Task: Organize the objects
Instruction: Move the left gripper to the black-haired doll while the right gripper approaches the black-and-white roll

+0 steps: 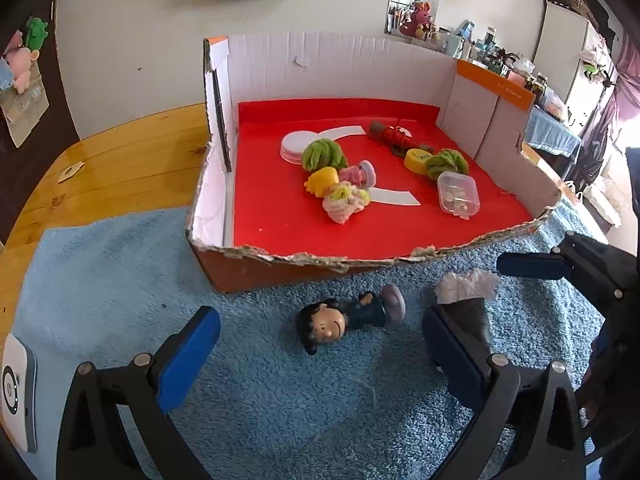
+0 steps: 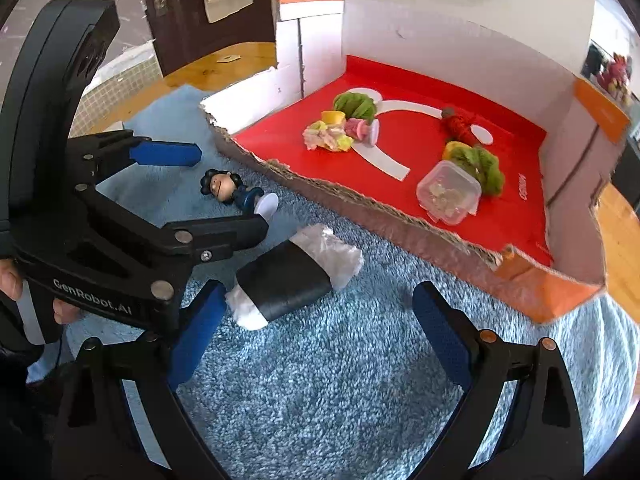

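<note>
Left wrist view: the left tool (image 1: 320, 344), spread wide, brackets the figurine (image 1: 340, 318) lying on the blue mat (image 1: 120, 280) before the box (image 1: 280, 268). Lower squarely, pinch its torso. Right tool (image 2: 316, 332) also gapes.

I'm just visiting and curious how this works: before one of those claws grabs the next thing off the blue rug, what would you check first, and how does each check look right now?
1. Left gripper open: ok, fingers spread wide.
2. Doll figure lines up between the left fingers: ok, it lies on its side between them.
3. Right gripper open and empty: ok.
4. Black-wrapped bundle free to pick: cannot tell; the left gripper's finger sits right against it.
5. Grippers clear of each other: not ok, they crowd close together over the rug.
6. Room in the red-lined box: ok, bare red floor near the front.
</note>
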Demonstrator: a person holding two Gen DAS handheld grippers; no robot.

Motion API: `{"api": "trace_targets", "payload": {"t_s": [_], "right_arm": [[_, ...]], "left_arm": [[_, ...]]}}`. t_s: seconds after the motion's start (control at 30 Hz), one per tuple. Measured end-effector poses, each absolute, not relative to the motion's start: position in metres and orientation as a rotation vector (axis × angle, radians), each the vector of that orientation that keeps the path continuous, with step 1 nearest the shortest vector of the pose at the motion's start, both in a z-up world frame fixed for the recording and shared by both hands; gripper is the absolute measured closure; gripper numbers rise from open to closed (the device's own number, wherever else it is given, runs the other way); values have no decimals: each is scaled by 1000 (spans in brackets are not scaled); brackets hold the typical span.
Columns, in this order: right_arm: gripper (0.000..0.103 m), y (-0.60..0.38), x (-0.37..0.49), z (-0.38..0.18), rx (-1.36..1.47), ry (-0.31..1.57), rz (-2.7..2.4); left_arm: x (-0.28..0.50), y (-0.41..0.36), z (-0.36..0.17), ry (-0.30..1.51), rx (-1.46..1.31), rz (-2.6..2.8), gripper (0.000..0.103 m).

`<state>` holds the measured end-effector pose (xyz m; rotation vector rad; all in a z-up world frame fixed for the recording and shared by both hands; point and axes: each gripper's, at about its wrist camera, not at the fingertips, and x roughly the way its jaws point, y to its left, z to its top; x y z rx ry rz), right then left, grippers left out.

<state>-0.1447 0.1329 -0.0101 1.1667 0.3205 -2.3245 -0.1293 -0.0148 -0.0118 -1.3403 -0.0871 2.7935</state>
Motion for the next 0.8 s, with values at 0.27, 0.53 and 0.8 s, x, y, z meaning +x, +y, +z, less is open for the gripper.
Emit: {"api": "trace_targets", "payload": {"t_s": [0.27,0.53,0.8], "right_arm": [[33,123,-149,-12,1139,368,-2297],[45,129,-145,-9,1151,342,-2311],[45,148,-142,-8,1165,247,-2375]], "left_arm": [[-130,-22,-14,-145,-1366,2781,6],[-129,-18,-13,-134,-1345,2765,22],[-127,-17,-12,-161,-1331,2746,46]]}}
